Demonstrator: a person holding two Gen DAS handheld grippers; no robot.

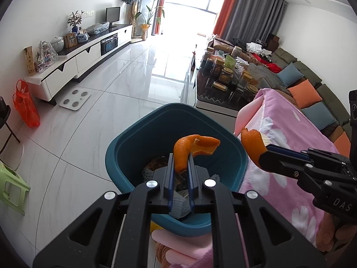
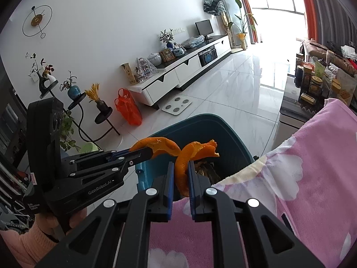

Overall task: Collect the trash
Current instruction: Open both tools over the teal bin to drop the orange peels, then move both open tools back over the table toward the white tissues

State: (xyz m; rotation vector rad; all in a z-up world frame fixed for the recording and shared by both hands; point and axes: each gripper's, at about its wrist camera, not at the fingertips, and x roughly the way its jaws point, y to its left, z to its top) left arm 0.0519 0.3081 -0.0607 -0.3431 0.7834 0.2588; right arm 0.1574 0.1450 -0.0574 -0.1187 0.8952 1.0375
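what the bin and the edges keep back

the teal bin shows only scraps of its contents, a grey wad and brown bits, too covered by the left gripper to name. the pink blanket runs off the frame. labels on the jars are too small to read.

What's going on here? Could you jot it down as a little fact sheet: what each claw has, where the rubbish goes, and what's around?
left claw: shut on a curled orange peel, above the bin
right claw: shut on a second orange peel, near the bin's edge
bin: teal, open-topped, already holding some scraps
beside the bin: pink flowered blanket
floor: glossy white tiles
stage: neither peel dropped yet
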